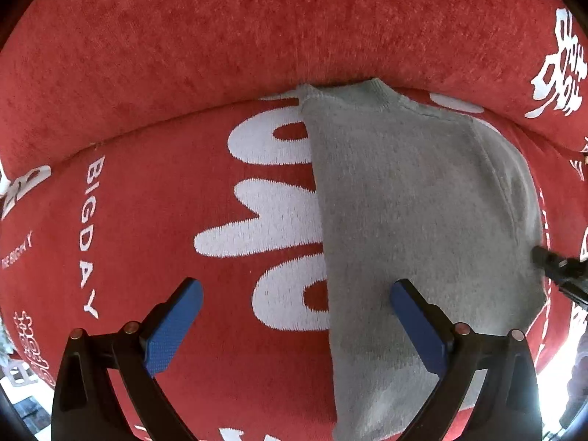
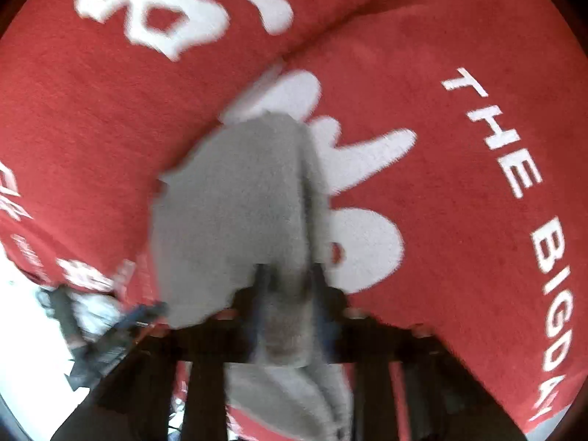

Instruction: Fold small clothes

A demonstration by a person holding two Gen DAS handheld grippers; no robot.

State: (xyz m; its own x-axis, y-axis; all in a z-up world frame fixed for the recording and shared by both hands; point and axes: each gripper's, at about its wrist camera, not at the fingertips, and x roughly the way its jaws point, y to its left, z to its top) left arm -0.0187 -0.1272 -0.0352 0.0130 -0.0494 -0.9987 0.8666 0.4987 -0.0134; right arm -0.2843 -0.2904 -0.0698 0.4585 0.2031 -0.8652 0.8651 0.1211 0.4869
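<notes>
A small grey knit garment [image 1: 415, 198] lies folded lengthwise on a red sofa seat with white lettering [image 1: 154, 228]. My left gripper [image 1: 294, 294] is open and empty above the garment's near left edge, its blue pads [image 1: 172, 327] spread wide. My right gripper [image 2: 288, 275] is shut on a fold of the grey garment [image 2: 235, 198] and holds its near edge; this view is blurred. The right gripper's black tip also shows in the left wrist view [image 1: 558, 268] at the garment's right edge.
The red sofa backrest [image 1: 220, 36] rises behind the seat. The seat's front edge drops off to a bright floor at the lower left of the right wrist view [image 2: 22, 312], where my left gripper [image 2: 110, 323] shows blurred.
</notes>
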